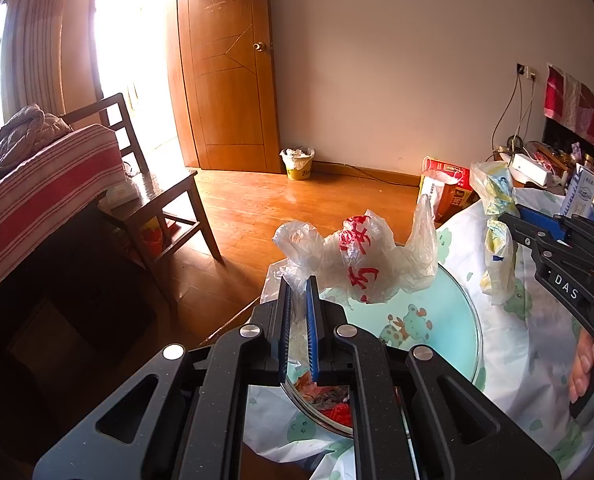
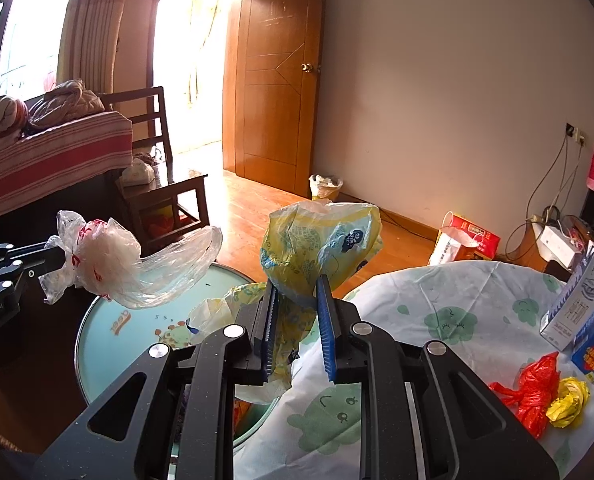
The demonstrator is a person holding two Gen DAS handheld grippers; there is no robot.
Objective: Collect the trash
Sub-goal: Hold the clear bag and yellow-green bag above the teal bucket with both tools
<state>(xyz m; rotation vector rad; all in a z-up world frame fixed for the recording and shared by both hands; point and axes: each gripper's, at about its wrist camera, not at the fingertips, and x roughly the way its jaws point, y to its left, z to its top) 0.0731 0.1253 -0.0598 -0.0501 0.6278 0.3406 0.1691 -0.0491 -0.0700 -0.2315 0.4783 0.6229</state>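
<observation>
- I see a clear plastic bag [image 1: 361,264] with red print.
- My other bag [image 2: 317,248] is yellow with blue print.
- The tablecloth [image 2: 437,320] is white with green cartoon shapes.
- A red bag [image 2: 531,392] lies beside a yellow wad [image 2: 569,400].
- The sofa cover [image 1: 37,188] is red-and-white striped.

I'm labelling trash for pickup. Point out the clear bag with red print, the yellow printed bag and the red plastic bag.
clear bag with red print [image 1: 357,256]: left wrist view, on its red lettering.
yellow printed bag [image 2: 317,240]: right wrist view, upper bulge.
red plastic bag [image 2: 531,388]: right wrist view, crumpled middle.
</observation>
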